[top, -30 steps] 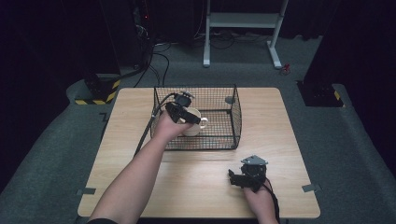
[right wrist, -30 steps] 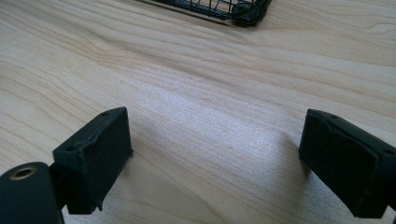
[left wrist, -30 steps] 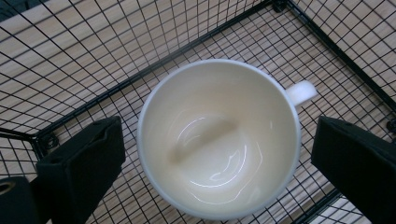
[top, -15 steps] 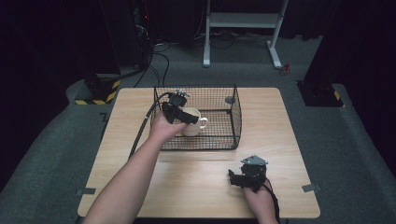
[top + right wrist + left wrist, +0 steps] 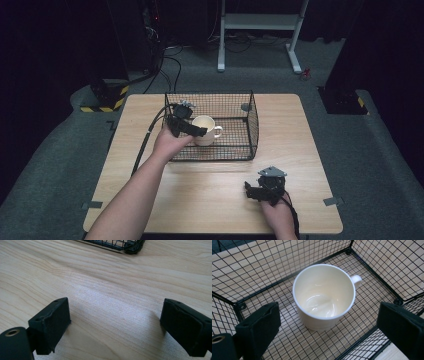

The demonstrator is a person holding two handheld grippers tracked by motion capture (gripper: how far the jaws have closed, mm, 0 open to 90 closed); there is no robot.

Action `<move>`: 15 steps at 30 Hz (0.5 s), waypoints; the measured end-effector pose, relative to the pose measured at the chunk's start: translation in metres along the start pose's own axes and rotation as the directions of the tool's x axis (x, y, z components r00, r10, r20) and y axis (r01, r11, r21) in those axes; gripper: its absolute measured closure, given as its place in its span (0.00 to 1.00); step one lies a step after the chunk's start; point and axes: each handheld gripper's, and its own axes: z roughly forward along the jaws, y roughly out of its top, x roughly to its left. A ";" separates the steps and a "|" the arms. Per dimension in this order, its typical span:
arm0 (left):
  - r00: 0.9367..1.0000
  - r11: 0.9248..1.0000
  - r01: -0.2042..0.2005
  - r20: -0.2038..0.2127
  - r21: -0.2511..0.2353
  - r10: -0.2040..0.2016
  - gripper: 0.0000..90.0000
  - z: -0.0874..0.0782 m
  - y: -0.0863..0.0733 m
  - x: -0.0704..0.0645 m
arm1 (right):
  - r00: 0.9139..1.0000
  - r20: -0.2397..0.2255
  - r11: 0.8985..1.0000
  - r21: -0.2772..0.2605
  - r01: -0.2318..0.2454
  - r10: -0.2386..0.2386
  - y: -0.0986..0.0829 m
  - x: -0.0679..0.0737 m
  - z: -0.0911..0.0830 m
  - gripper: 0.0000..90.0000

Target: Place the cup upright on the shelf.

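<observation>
A cream mug stands upright and empty inside a black wire basket on the wooden table, its handle toward the basket's right side. My left gripper hangs open just above and to the left of the mug, its jaws wide apart and touching nothing. Near the table's front right, my right gripper rests low over bare wood, open, with nothing between its jaws.
The wooden table has bare room in front of and to both sides of the basket. A basket corner lies ahead of the right gripper. A black cable trails off the left gripper across the table's left part.
The left gripper has let go of the mug and drawn back a little toward the left; the mug now stands free in the basket. The right gripper has stayed put.
</observation>
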 end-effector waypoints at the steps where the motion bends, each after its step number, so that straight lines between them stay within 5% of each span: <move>1: 1.000 1.000 -0.001 0.000 0.000 0.001 0.06 -0.001 -0.001 0.000 | 1.000 0.000 1.000 0.000 0.000 0.000 0.000 0.000 0.000 0.10; 15: 1.000 0.999 -0.011 0.024 -0.033 0.012 0.06 -0.011 -0.023 -0.003 | 1.000 0.000 1.000 0.000 0.000 0.000 0.000 0.000 0.000 0.10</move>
